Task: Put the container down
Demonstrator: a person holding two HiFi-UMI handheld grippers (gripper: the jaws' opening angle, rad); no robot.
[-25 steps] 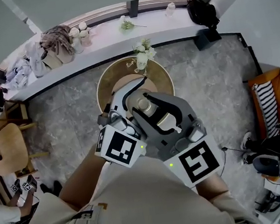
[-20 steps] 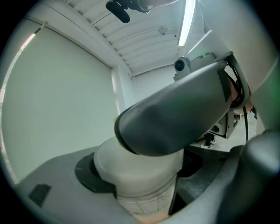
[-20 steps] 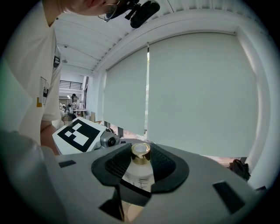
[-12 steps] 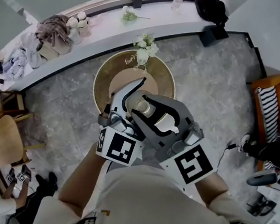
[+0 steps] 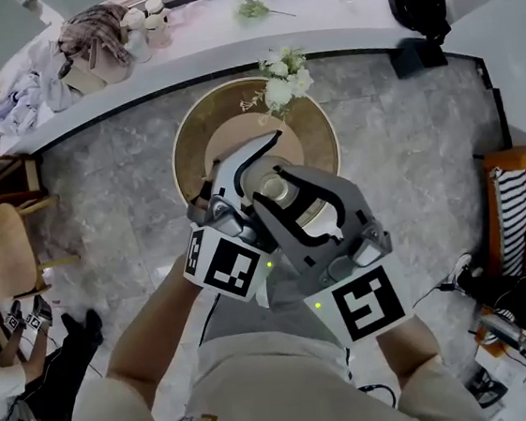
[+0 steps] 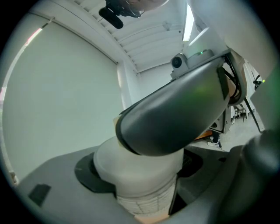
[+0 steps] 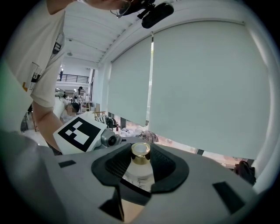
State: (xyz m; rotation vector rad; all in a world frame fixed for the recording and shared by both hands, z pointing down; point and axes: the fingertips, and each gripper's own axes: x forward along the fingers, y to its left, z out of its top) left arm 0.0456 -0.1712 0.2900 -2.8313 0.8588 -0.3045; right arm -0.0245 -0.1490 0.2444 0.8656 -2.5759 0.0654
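Observation:
Over the round wooden table (image 5: pixel 194 139) hangs the container (image 5: pixel 275 190), a white bottle with a gold cap (image 7: pixel 140 150) and a printed label. Both grippers grip it. In the head view my left gripper (image 5: pixel 252 180) comes in from the left and my right gripper (image 5: pixel 292 198) from the right, their jaws crossing around the bottle. In the left gripper view the bottle's white body (image 6: pixel 131 170) sits between the black pads (image 6: pixel 87 171), with the right gripper's dark jaw lying over its top. In the right gripper view the bottle stands between the ribbed black pads (image 7: pixel 117 166).
A vase of white flowers (image 5: pixel 283 72) stands at the table's far edge. Behind it runs a long white counter (image 5: pixel 206 41) with clothes and bottles. There is a wooden chair (image 5: pixel 5 262) on the left, an orange seat (image 5: pixel 525 194) on the right, and a person (image 5: pixel 22 374) at the lower left.
Both grippers keep the same hold on the container. The head view has shifted, so the table and counter sit slightly differently under the grippers.

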